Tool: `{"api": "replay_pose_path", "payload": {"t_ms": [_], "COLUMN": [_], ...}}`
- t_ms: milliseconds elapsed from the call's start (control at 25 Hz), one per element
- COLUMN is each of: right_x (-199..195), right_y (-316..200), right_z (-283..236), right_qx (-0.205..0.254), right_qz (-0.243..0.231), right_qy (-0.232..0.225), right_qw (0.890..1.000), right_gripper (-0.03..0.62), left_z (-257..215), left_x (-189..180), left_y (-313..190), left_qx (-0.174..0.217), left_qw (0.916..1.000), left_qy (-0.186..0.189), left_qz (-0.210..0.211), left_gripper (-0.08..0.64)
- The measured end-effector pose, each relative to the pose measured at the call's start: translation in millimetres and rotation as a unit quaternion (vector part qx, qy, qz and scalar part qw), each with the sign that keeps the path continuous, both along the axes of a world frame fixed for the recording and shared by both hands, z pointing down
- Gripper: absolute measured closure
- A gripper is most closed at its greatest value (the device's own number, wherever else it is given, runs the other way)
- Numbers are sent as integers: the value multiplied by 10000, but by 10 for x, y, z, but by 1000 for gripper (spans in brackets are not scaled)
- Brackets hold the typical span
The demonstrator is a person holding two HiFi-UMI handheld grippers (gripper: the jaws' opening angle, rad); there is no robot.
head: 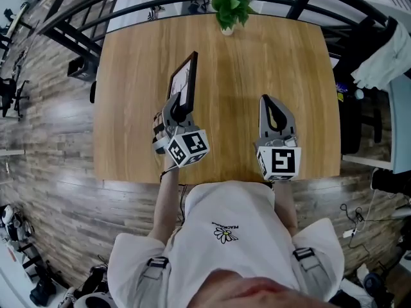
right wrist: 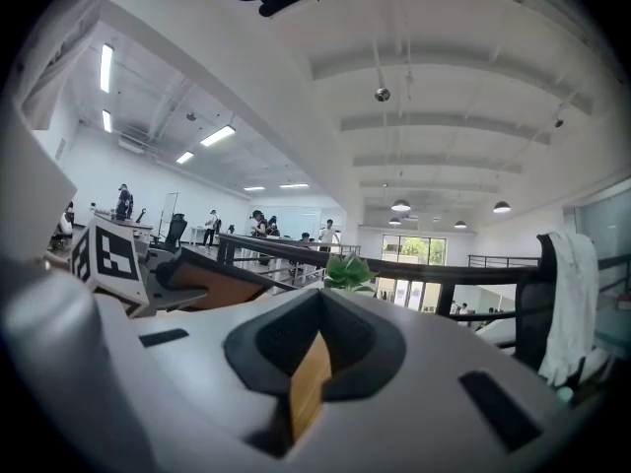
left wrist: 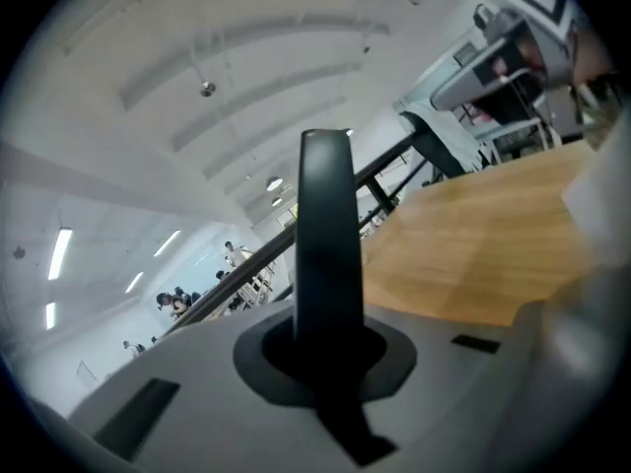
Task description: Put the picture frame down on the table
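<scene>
Black-edged rectangular picture frame (head: 184, 82): clamped at its near end between the jaws of the left gripper (head: 180, 111). The left gripper view confirms it, with the dark frame edge running straight up out of the jaw seat. The frame stands on its long edge, nearly upright, on the person's side of the small green potted plant (head: 230, 6) and to that plant's left. Whether its lower edge touches the light wooden table (head: 257, 56) cannot be told from these views.

Step in hand, as judged: the frame is carried but not yet laid flat, so the task appears to be at its midpoint. The next move calls for rolling the left gripper so the frame's face turns toward the table, lowering it until it lies flat, and only then parting the jaws. Releasing while it is on edge would likely let it topple.

Right gripper (head: 271, 108): jaws together with nothing between them, only a sliver of wood showing through. It hangs over the table nearer the person than the plant and to its right, well apart from the frame.

Surroundings: the table between the plant and the person carries nothing else, so no obstruction is noted. The plant stands at the far edge, clear of the frame. A black metal railing (head: 128, 8) runs beyond the plant, and a white cloth (head: 385, 59) hangs off to the plant's right, past the table.
</scene>
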State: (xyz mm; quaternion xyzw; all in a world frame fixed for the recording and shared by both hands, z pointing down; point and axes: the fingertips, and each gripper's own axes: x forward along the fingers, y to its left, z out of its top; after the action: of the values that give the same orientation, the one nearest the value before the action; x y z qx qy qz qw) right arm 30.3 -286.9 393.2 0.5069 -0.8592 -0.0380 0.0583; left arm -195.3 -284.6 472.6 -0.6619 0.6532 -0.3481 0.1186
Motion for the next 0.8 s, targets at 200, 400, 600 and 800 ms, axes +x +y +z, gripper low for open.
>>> {"api": "replay_pose_path", "payload": {"t_ms": [200, 400, 600, 800], "right_x": [107, 191, 246, 284], "right_y": [37, 86, 128, 161], "right_z": [102, 231, 287, 321], "right_qx": [-134, -312, -351, -444], "right_qz": [78, 101, 138, 152], "right_qy": [70, 146, 181, 112], "right_qw": [9999, 9994, 9991, 9988], "right_gripper": [581, 581, 581, 581], "left_z": [419, 746, 1071, 1304], "left_x": [169, 408, 549, 579], "left_y": [-130, -178, -162, -82], "left_qx": [-630, -1050, -1266, -1511], "left_qw": [9950, 9798, 9467, 9374], "left_qy": [-675, -1470, -2702, -2885], "left_qz": [377, 852, 1209, 1234], "left_gripper": [534, 531, 477, 443]}}
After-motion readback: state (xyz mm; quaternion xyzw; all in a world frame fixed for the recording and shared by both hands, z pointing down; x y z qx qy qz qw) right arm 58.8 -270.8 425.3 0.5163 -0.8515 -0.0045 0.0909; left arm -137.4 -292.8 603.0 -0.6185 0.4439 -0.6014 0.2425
